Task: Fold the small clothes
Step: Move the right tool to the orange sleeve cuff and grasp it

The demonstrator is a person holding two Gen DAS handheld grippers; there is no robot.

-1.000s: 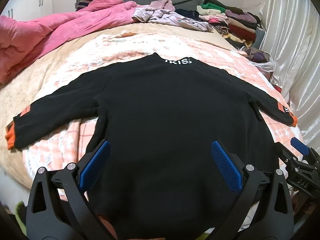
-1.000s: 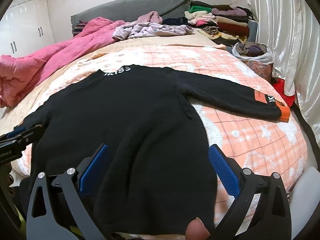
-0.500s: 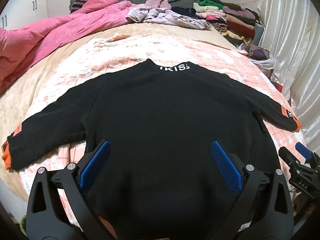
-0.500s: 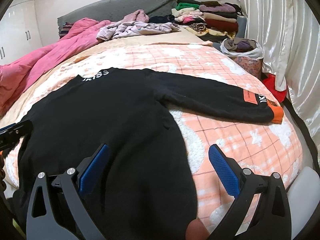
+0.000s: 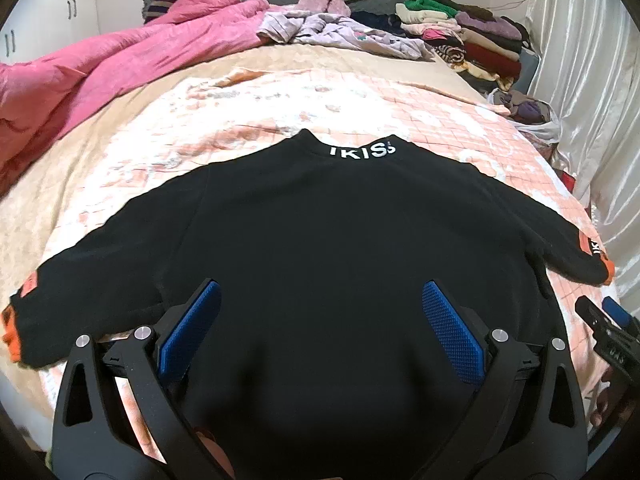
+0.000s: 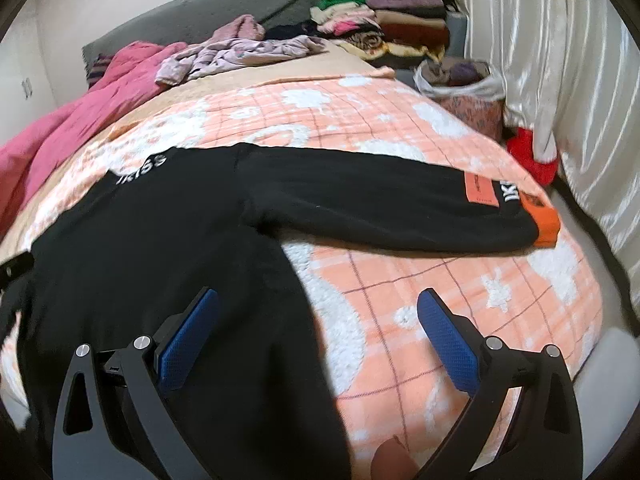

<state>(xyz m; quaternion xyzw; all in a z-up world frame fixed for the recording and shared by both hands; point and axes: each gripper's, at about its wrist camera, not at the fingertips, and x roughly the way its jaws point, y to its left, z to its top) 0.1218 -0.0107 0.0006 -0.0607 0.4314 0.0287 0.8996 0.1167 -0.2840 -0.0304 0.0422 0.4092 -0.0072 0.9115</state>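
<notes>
Black fabric: sweater [image 5: 340,240] lies flat and face down on the pink checked blanket [image 6: 440,280], both sleeves spread sideways, hem towards the grippers.
Collar: white lettering [image 5: 362,149] at the neck — my landmark; it sits on the far side of the garment.
Sleeves: orange cuff [image 6: 546,222] far right of the collar, the other orange cuff [image 5: 10,332] far left of it.
Left gripper [image 5: 320,328]: jaws wide apart, nothing held, poised over the body on the near side of the collar.
Right gripper [image 6: 318,332]: jaws wide apart, empty, straddling the garment's right side edge, near and right of the collar.
Step, as I judge: first fold not yet begun — take a sleeve near its cuff and lay it across towards the collar line.
Care: pinch one layer cleanly; keep the body flat, since thick knit likely bunches.
Surroundings: folded clothes stack [image 5: 460,36] well beyond the collar.
</notes>
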